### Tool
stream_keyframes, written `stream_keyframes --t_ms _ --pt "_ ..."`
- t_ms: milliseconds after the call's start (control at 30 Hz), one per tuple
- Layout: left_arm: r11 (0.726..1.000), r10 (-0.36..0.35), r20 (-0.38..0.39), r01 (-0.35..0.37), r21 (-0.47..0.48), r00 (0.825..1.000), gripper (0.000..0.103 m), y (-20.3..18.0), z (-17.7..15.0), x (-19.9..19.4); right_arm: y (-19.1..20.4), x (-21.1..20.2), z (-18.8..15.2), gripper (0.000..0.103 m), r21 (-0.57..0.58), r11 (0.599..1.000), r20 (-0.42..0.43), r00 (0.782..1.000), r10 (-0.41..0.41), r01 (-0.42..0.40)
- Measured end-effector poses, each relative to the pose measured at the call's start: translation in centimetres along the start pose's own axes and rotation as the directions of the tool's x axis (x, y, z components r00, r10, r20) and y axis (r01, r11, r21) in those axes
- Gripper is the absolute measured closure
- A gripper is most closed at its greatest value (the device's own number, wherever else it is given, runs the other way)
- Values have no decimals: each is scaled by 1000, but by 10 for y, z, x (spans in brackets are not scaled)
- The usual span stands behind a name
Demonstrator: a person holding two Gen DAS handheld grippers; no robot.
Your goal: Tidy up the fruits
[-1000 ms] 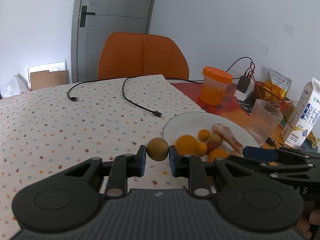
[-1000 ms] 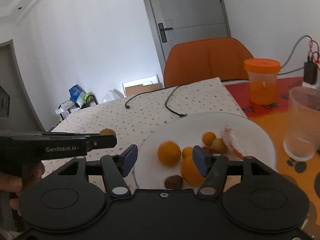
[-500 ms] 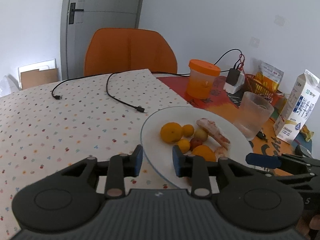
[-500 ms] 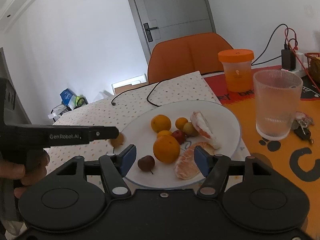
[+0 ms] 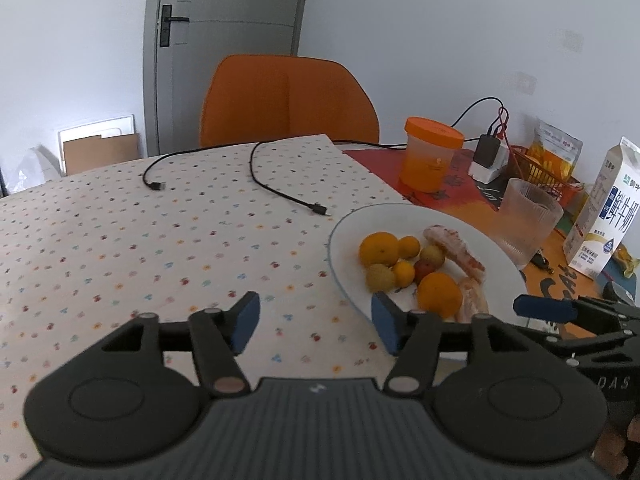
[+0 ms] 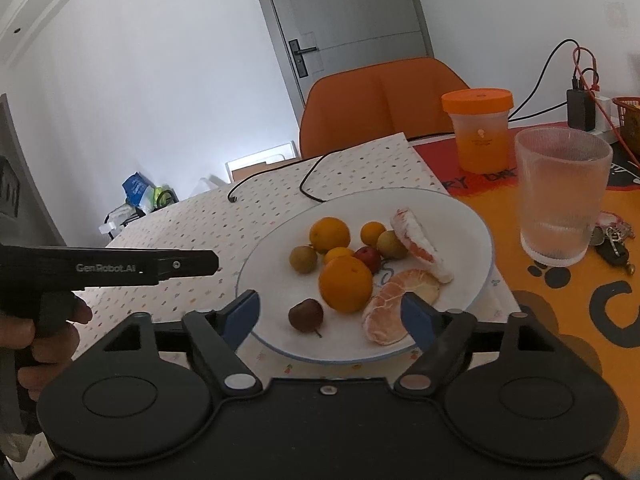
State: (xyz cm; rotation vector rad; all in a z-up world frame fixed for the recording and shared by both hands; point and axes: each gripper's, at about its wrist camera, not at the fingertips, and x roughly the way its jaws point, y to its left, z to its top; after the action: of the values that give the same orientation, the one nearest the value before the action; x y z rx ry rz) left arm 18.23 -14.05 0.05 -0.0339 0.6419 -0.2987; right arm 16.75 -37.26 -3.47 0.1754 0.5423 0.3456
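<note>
My left tongs [image 5: 314, 326], pinching a longan [image 5: 380, 277] 1 second ago, now stand spread and empty. That longan lies on the plate [image 5: 496, 256] ahead-right of them; my right tongs [image 6: 330, 316] are spread too, so I judge 1 more fruit placed.

Left view beside plate [image 5: 500, 248], right view behind it, both share fruit

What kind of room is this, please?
Probably a dining area in a home: a table with a dotted cloth, an orange chair, a grey door, and a milk carton beside a plate of fruit.
</note>
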Motion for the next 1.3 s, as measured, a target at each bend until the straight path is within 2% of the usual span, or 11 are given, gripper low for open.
stream_keyframes --t_ms 133,433,700,1000,1300 --pt "1000 26 16 -26 -9 1000 27 9 -4 -13 7 0 0 14 -5 1000 -2 1000 3 -3" --pt "996 87 30 -86 -28 996 15 30 -14 -41 28 1 1 0 -31 999 -12 1000 13 -14" --pt "991 126 47 -124 -44 991 9 47 -28 -68 47 3 2 0 -32 999 -42 999 11 -12" --pt "977 189 55 -182 -110 980 0 64 -46 -97 74 -5 -3 0 -80 997 -45 999 16 -20" --pt "968 220 77 -208 -139 973 0 72 -66 -126 94 -13 -8 0 -93 995 -40 998 43 -47"
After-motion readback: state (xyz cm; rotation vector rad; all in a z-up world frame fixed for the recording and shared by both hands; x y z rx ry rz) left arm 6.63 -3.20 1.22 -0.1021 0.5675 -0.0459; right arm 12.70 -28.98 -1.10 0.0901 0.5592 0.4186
